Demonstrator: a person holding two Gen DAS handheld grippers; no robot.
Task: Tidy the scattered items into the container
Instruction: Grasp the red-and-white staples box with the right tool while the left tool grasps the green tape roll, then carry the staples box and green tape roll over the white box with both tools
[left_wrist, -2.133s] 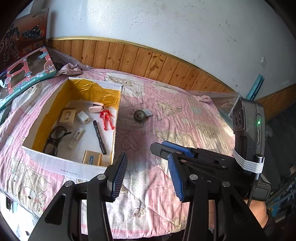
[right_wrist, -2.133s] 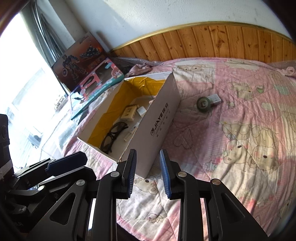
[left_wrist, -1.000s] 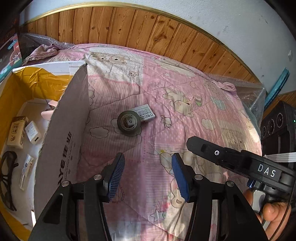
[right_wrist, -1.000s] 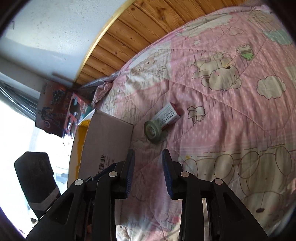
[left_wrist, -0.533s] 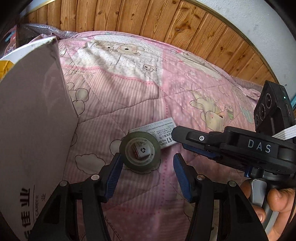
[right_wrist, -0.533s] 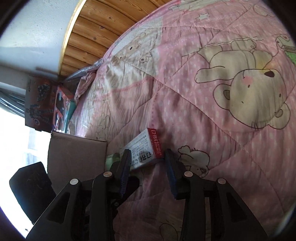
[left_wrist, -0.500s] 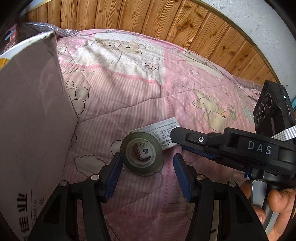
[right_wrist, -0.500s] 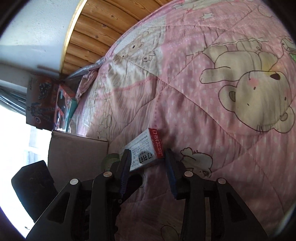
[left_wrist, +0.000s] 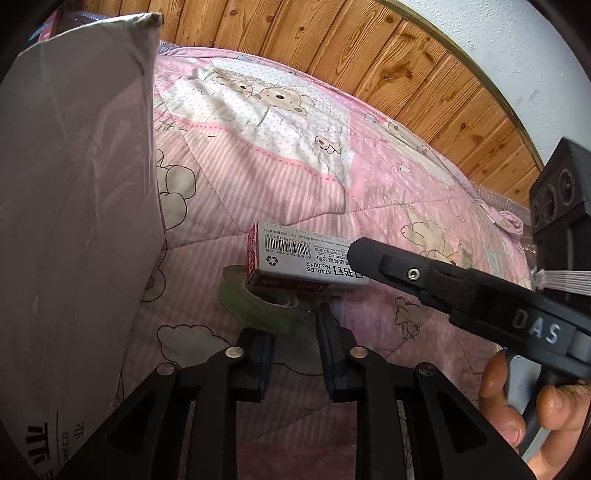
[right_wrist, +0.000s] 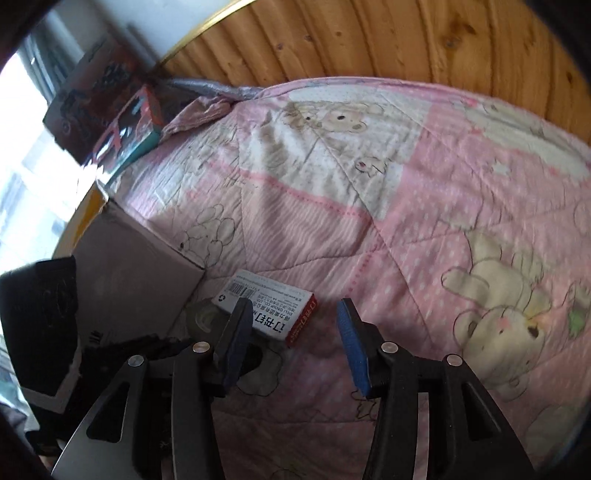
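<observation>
Left gripper pinches tape roll, right gripper wide open, over pink quilt by wood-panel wall.

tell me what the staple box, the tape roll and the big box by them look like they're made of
Staple box: thin printed card, matte grey with red ends; barcode and sharp folded edges.
Tape roll: likely plastic tape wound on a pale core, probably card; greenish, slightly glossy band.
Big box: cardboard with a smooth, faintly shiny grey face, printed lettering and a bent top corner.
</observation>
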